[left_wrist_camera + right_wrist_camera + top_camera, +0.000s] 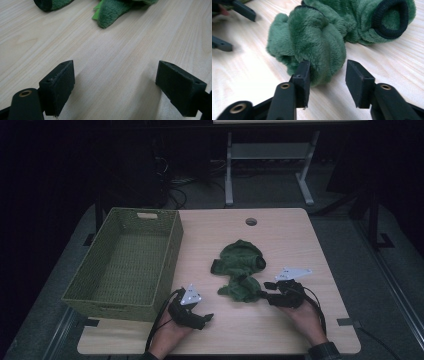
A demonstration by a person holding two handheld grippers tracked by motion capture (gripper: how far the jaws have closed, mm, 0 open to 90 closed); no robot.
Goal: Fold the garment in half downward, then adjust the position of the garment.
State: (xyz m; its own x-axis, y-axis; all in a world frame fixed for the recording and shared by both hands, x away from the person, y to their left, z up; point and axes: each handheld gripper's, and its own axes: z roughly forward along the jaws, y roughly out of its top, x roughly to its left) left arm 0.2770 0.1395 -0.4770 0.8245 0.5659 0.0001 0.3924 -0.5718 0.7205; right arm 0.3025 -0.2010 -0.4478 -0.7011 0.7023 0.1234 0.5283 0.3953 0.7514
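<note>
Black jaws of the right gripper (pixel 327 82) stand partly apart around the near fold of the green fleece garment (pixel 317 42); the left jaw touches the pile, the right one stands clear of it, so nothing is clamped. Garment lies crumpled on the wooden table (pixel 300 245), right of centre, its dark-ribbed cuff (pixel 390 18) open toward the far side. Left gripper (pixel 115 82) rests low over bare wood, jaws spread wide and empty, the fleece well ahead of them. Woven green basket (pixel 170 250) sits at the table's left edge, apart from the garment.
</note>
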